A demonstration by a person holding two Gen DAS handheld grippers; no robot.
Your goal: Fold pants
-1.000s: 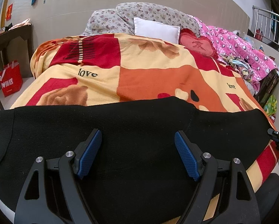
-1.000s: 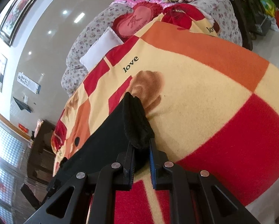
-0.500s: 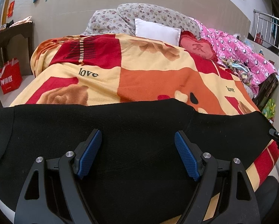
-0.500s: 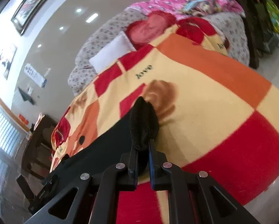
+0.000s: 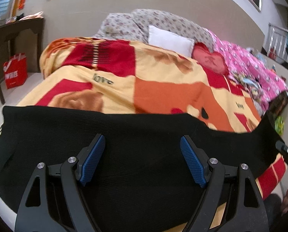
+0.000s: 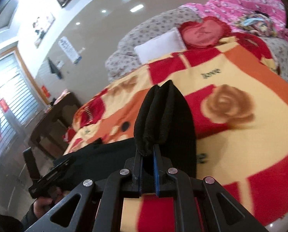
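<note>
Black knit pants (image 5: 124, 135) lie flat across the near edge of the bed. My left gripper (image 5: 142, 156) hovers over their middle, jaws wide open and empty. My right gripper (image 6: 146, 160) is shut on the pants' right end (image 6: 163, 116), which stands bunched up above the jaws and is lifted off the bed. In the left wrist view that lifted end (image 5: 267, 131) rises at the far right, with the right gripper's tip (image 5: 285, 150) beside it. The left gripper (image 6: 49, 174) shows at the left of the right wrist view.
The bed carries a red, orange and yellow blanket (image 5: 163, 89) with a white pillow (image 5: 169, 40), a red heart cushion (image 5: 209, 60) and a pink quilt (image 5: 250, 67) at the back. A dark wooden table (image 5: 12, 38) and a red bag (image 5: 15, 73) stand to the left.
My right gripper has lifted the pants' right end off the bed and swung it up and leftwards. My left gripper stays open over the pants, almost unmoved.
</note>
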